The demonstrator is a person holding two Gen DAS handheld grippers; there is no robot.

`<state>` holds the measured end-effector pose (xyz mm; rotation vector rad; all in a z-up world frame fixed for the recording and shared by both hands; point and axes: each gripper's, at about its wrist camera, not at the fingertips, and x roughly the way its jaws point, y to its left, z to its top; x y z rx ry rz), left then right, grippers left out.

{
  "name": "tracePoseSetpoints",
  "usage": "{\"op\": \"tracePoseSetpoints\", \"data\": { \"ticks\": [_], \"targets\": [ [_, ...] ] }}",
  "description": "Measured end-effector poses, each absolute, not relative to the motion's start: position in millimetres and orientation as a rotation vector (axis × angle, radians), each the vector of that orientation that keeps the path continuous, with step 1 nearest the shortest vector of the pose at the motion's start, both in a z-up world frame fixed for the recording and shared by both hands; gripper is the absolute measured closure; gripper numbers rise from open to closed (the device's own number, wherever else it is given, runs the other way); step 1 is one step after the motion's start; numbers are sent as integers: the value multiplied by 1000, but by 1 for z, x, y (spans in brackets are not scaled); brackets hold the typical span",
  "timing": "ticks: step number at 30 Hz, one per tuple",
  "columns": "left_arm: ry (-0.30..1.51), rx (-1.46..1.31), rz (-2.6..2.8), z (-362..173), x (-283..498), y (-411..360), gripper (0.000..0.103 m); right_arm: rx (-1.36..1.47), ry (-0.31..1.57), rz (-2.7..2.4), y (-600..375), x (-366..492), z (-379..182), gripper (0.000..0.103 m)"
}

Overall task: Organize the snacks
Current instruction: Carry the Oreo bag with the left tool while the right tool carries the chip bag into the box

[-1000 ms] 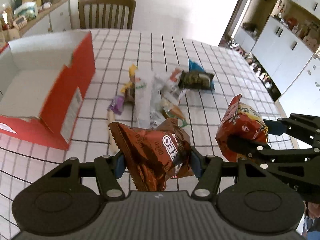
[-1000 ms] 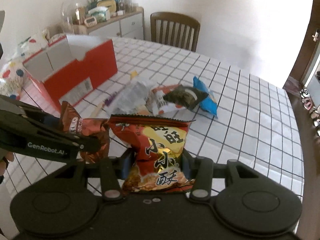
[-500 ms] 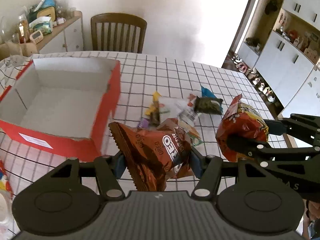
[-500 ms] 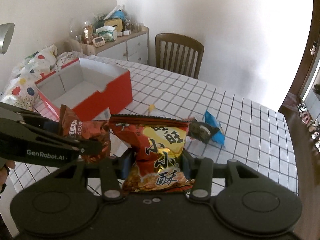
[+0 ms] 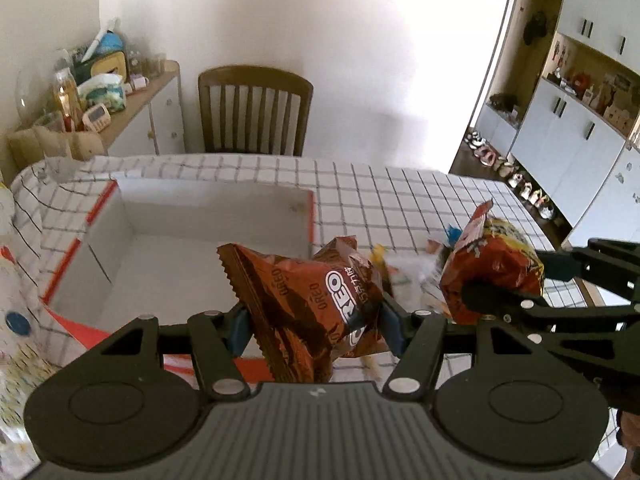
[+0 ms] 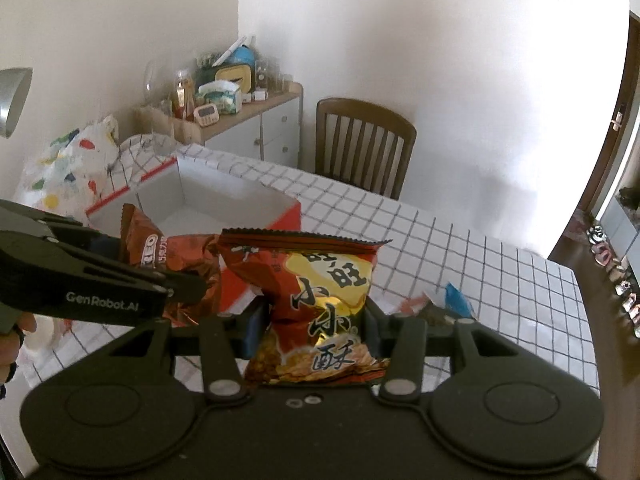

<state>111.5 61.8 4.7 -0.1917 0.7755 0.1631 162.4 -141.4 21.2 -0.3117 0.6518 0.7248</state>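
My left gripper is shut on a brown Oreo bag, held in the air just in front of the open red box with its white inside. My right gripper is shut on a red and yellow snack bag. That bag and its gripper also show at the right of the left wrist view. The Oreo bag and the left gripper appear at the left of the right wrist view, in front of the red box. Loose snack packets lie on the checked table behind both bags.
A checked cloth covers the table. A wooden chair stands at the far edge, a sideboard with clutter at the back left. A spotted bag lies left of the box. A blue packet lies on the table at right.
Both grippers have risen and swung left with their bags. The red box has come from the far left to straight ahead, and the snack pile has slid behind the bags.
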Motion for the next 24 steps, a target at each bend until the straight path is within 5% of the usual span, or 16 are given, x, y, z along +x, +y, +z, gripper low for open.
{"op": "tracePoseSetpoints", "data": {
  "ticks": [24],
  "targets": [
    [864, -96, 230, -15, 150, 207, 40, -275, 701, 655, 8, 175, 0, 56]
  ]
}}
